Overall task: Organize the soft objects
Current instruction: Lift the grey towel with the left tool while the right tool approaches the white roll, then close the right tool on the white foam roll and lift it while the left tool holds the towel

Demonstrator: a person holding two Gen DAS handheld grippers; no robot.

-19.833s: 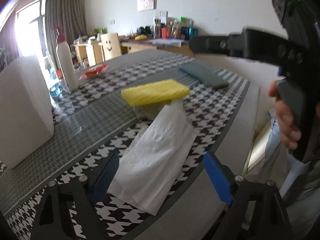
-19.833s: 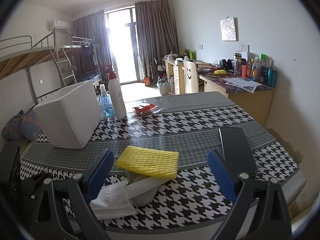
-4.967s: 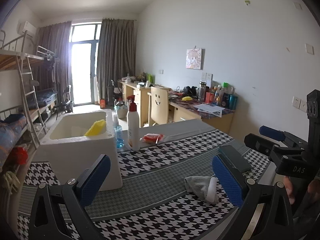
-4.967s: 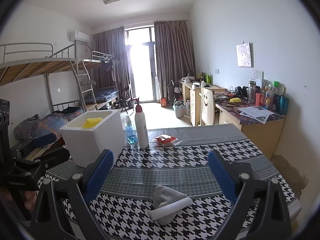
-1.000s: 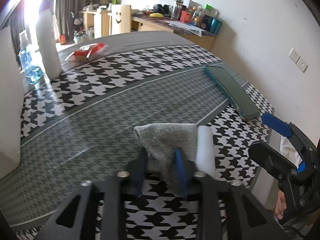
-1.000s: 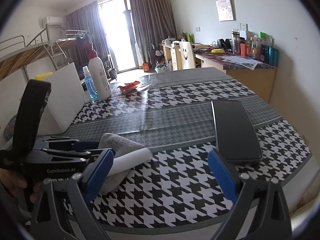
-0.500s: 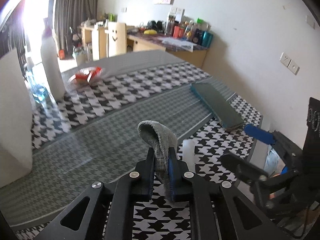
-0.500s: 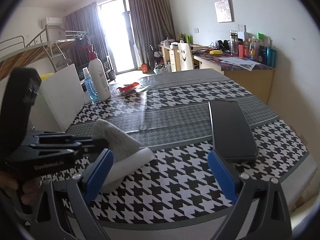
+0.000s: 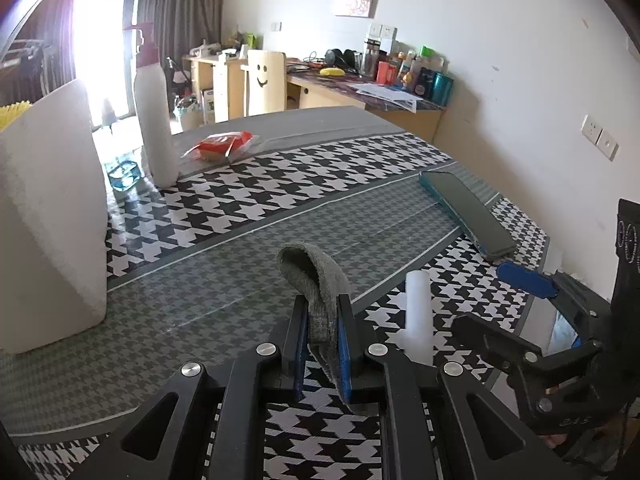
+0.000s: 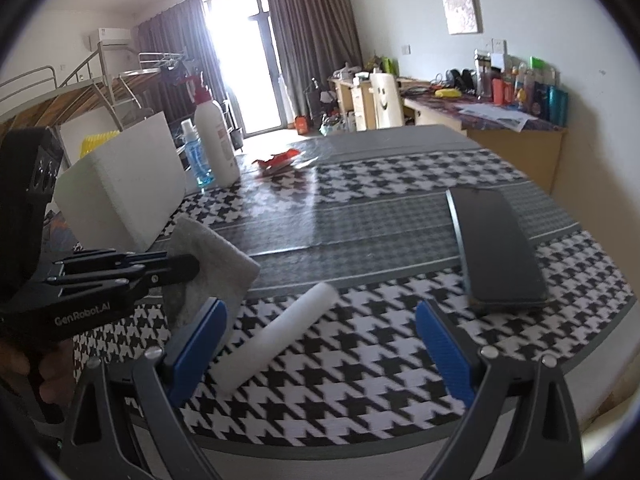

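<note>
My left gripper [image 9: 323,308] is shut on a grey cloth [image 9: 316,276] and holds it lifted above the table; it also shows at the left of the right wrist view [image 10: 188,268], with the cloth [image 10: 216,264] hanging from it. A white foam roll [image 10: 276,336] lies on the houndstooth tablecloth, between the open fingers of my right gripper [image 10: 320,344]; it also shows in the left wrist view [image 9: 418,312]. The right gripper [image 9: 524,280] is at the right there. A white foam box [image 10: 124,184] with a yellow sponge [image 10: 94,142] inside stands at the left.
A dark flat case [image 10: 496,248] lies at the right of the table. A white pump bottle [image 10: 214,140], a blue bottle [image 10: 194,156] and a red packet [image 10: 278,158] stand at the back. The table's near edge [image 10: 360,444] is close.
My left gripper closed on the grey cloth and lifted it off the table. The white foam roll stays lying on the table. The right gripper stays open and has come closer to the roll.
</note>
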